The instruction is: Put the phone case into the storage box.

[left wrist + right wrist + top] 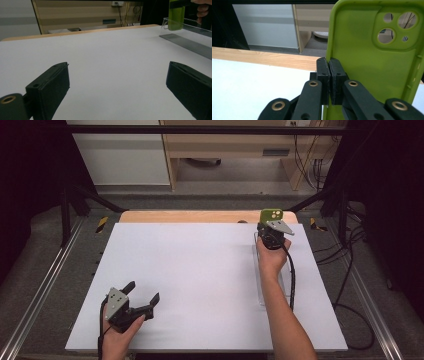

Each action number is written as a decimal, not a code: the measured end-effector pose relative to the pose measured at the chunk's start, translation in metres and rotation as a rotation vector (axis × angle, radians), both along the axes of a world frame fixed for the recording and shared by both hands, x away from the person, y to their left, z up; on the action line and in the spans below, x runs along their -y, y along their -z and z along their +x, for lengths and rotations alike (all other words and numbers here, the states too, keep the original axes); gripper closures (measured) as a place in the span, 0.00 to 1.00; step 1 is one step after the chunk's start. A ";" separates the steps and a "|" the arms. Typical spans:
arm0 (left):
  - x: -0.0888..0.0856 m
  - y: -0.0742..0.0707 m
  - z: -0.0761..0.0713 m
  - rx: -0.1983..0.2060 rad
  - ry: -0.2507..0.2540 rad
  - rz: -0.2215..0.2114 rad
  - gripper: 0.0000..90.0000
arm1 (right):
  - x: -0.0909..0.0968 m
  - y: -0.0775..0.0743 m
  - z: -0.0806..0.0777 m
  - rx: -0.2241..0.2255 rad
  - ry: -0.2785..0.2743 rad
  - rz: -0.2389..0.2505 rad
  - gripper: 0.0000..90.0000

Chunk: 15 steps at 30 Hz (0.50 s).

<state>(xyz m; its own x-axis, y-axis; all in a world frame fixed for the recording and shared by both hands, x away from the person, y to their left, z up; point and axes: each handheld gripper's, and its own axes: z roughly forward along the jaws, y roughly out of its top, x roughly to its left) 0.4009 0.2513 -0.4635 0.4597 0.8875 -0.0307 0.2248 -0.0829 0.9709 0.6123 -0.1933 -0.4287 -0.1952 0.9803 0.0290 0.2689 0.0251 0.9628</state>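
Right hand: we see the right gripper point(272, 227) raised over the far right of the white worktop point(200, 280), forearm stretched forward.
Right jaws: pressed together on the edge of a lime-green soft phone case point(372, 62), held upright.
Case position: above the far end of a clear plastic tray point(190, 37), apparently not touching it.
Left hand: the left gripper point(142, 300) rests low at the near left, jaws spread wide with nothing between them.
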 end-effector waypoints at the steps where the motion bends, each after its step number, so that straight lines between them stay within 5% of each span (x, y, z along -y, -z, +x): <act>1: 0.000 0.000 0.000 0.000 -0.001 0.000 0.05 | 0.000 0.000 0.000 -0.003 0.000 0.000 0.98; 15: -0.001 0.000 0.000 -0.003 0.000 -0.006 0.05 | -0.004 0.004 0.001 -0.032 -0.003 -0.006 0.98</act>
<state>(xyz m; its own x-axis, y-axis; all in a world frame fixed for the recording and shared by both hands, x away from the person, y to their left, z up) 0.4009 0.2526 -0.4633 0.4596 0.8873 -0.0375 0.2276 -0.0769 0.9707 0.6135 -0.1896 -0.4325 -0.1976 0.9798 0.0295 0.2998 0.0317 0.9535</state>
